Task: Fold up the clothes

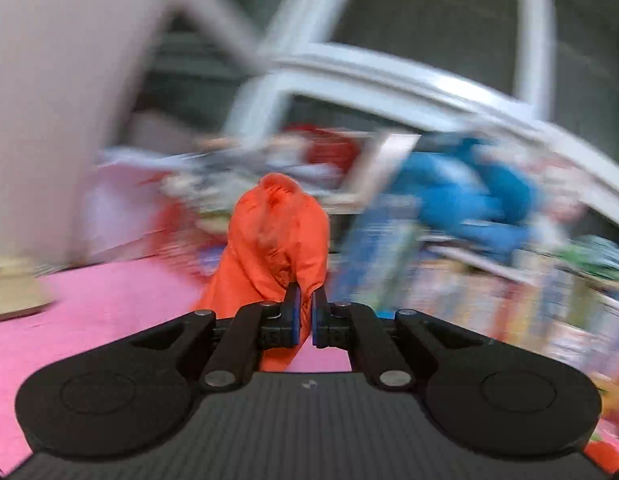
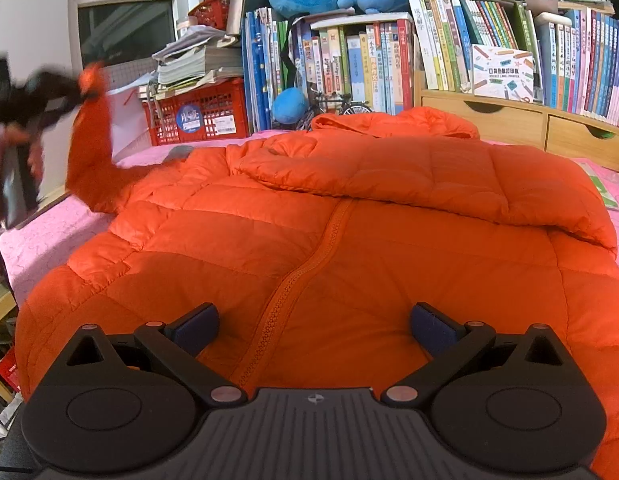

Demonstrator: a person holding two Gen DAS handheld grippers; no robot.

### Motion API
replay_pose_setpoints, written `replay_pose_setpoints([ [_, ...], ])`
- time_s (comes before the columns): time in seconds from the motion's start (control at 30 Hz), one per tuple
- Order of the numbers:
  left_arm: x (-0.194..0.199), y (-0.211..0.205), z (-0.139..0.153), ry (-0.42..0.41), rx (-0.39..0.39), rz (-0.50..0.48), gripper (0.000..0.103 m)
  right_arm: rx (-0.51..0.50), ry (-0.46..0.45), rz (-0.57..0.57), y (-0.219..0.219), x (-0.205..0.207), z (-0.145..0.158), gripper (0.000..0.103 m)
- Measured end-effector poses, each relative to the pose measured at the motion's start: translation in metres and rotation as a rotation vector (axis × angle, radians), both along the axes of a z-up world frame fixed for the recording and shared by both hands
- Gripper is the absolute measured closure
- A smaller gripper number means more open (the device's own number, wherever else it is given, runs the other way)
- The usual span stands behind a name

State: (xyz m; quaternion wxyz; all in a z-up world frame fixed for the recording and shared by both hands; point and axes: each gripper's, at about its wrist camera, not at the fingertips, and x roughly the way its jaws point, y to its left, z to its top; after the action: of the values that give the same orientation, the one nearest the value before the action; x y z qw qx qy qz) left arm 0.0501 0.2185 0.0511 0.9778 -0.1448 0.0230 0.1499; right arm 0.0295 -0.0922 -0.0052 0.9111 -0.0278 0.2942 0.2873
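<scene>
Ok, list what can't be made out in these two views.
- Left wrist view: motion blur smears the shelves and blue toy behind the sleeve.
- Right wrist view: the left tongs are blurred; their grip is unreadable there.
- Right wrist view: the jacket hem is hidden behind the right tongs.

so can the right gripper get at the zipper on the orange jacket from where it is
Probably yes. The right gripper is open just above the orange jacket, and the zipper runs between its fingers with nothing covering it. The left gripper holds the sleeve off to the side.
</scene>
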Motion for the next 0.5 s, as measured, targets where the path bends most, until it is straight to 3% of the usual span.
replay_pose_setpoints([
  [0.07, 0.016, -0.043, 0.007, -0.001, 0.086, -0.118, 0.098, 0.043, 0.010, -0.009, -0.005, 0.001, 0.002, 0.000],
  [0.17, 0.037, -0.106, -0.012, 0.067, 0.232, -0.257, 0.098, 0.216, 0.046, -0.049, -0.024, 0.006, 0.012, 0.000],
  [0.27, 0.041, -0.142, -0.036, 0.120, 0.335, -0.332, 0.098, 0.524, 0.132, -0.025, -0.053, 0.032, 0.034, 0.000],
  [0.3, 0.041, -0.151, -0.042, 0.135, 0.366, -0.350, 0.098, 0.576, 0.161, -0.004, -0.056, 0.046, 0.043, 0.000],
  [0.37, 0.041, -0.162, -0.050, 0.158, 0.408, -0.374, 0.098, 0.631, 0.204, 0.035, -0.055, 0.078, 0.059, 0.000],
  [0.5, 0.037, -0.173, -0.060, 0.197, 0.454, -0.408, 0.098, 0.602, 0.268, 0.073, -0.025, 0.139, 0.074, 0.000],
])
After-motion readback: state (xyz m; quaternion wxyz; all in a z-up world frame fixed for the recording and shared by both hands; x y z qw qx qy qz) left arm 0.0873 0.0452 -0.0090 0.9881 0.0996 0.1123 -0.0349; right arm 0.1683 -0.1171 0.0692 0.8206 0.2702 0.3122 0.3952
